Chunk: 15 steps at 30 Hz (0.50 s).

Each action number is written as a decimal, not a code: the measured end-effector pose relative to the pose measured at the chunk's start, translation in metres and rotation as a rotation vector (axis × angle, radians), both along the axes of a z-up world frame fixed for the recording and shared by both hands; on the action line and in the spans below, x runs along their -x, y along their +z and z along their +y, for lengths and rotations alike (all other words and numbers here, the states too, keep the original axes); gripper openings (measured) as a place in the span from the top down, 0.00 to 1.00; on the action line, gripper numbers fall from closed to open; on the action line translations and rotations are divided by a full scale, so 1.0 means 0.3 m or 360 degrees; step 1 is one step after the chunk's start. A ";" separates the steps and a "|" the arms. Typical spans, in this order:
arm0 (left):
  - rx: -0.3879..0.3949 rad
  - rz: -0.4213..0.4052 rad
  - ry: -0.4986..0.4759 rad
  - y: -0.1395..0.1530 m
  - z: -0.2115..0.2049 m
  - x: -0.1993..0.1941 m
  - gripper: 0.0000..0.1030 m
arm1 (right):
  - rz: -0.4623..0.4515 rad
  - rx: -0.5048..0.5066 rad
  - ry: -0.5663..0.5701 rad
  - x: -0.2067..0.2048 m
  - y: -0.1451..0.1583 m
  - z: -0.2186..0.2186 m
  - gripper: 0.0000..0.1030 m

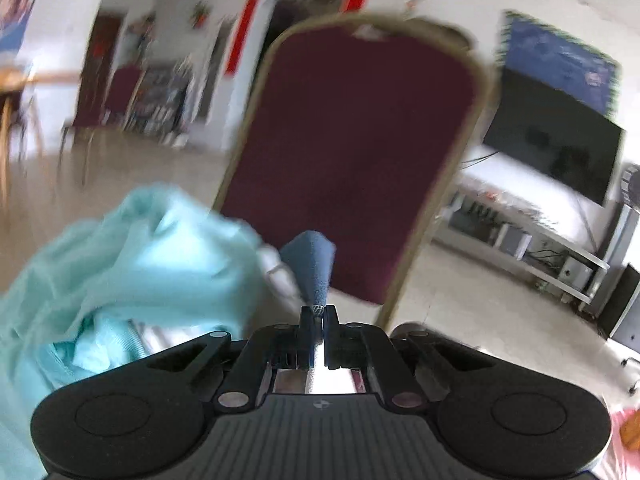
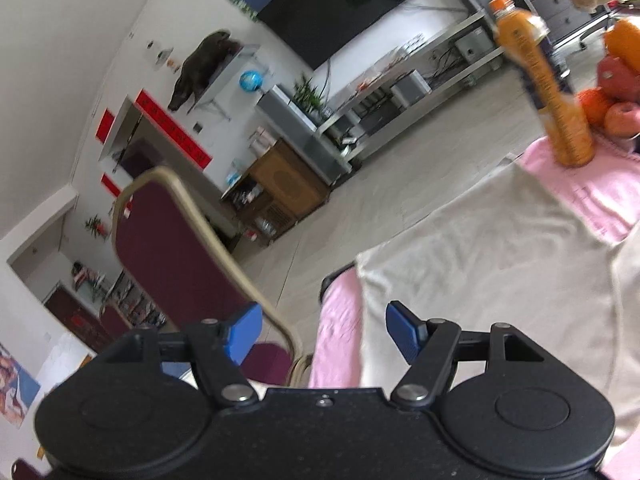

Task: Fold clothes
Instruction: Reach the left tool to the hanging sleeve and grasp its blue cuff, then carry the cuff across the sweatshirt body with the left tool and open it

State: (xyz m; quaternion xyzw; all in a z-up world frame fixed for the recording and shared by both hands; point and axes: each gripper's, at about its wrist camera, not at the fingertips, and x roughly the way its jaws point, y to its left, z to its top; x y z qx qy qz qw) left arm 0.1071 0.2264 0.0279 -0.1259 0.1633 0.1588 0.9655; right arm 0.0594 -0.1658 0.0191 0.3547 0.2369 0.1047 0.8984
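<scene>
We judge the folding barely begun: our left gripper [image 1: 318, 312] is closed on a blue cloth [image 1: 312, 264] lifted beside the loose turquoise garment [image 1: 132, 264], our right gripper [image 2: 322, 330] hangs open and empty above the cream garment [image 2: 500, 264] spread on the worktop [image 2: 336, 344].

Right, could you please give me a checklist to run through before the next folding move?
1. Left claw shut on the blue cloth: ok.
2. Right claw open and empty: ok.
3. Teal garment spread flat: not ok, bunched beside the left claw.
4. Cream garment lying on the pink cover: ok.
5. Orange bottle off the cream garment: ok, it stands beyond it on the pink cover.
6. How much blue cloth hangs below the left claw: cannot tell.
</scene>
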 end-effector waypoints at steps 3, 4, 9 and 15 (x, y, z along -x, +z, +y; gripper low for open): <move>-0.0144 -0.0068 -0.0125 0.036 -0.154 0.047 0.98 | 0.0002 0.0003 -0.0080 0.030 0.000 -0.116 0.35; -0.0192 -0.0091 -0.0166 0.048 -0.205 0.062 0.98 | 0.0001 0.0008 -0.0109 0.043 0.000 -0.162 0.35; -0.0287 -0.0050 -0.0362 0.036 -0.431 0.102 0.98 | 0.0000 0.0172 -0.0315 0.115 -0.002 -0.401 0.35; -0.0376 0.0079 -0.0543 -0.035 -0.686 0.096 0.98 | 0.0053 0.0328 -0.0432 0.099 -0.095 -0.584 0.33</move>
